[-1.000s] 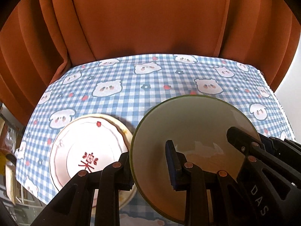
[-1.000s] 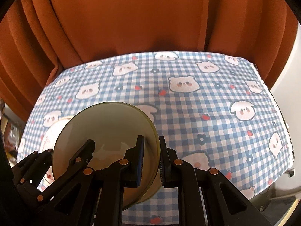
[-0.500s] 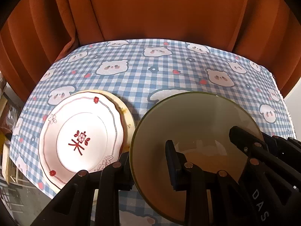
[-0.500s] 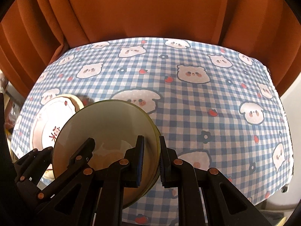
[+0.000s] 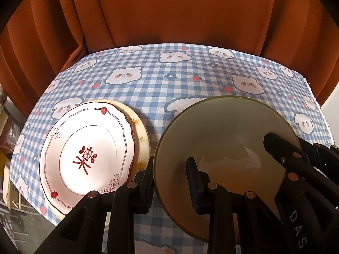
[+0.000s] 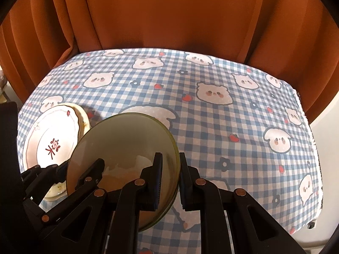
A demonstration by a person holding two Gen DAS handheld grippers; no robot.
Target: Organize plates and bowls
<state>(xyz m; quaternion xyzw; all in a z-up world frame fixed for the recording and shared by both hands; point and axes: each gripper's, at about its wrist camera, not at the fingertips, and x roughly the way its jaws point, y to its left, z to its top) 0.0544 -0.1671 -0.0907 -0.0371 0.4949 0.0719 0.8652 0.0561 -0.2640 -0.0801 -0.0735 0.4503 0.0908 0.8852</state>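
Note:
A green bowl (image 5: pixel 222 131) hangs tilted just to the right of a plate stack, held by both grippers. My left gripper (image 5: pixel 170 182) is shut on the bowl's left rim, one finger inside and one outside. My right gripper (image 6: pixel 170 169) is shut on its right rim (image 6: pixel 177 148) the same way. Each gripper also shows in the other's view: the right gripper (image 5: pixel 296 148) and the left gripper (image 6: pixel 74 169). The stack is a white plate (image 5: pixel 84 154) with red motifs lying on a cream plate (image 5: pixel 142 135). I cannot tell whether the bowl's base touches the cloth.
A blue checked tablecloth (image 5: pixel 169 74) with bear prints covers the table. An orange curtain (image 5: pixel 169 10) hangs close behind its far edge. The table's right edge (image 6: pixel 313 148) drops off to a pale floor. Bare cloth spreads to the right of the bowl (image 6: pixel 233 127).
Both grippers have come down toward the table with the bowl still clamped. The plate stack, half hidden before, now shows almost whole to the bowl's left.

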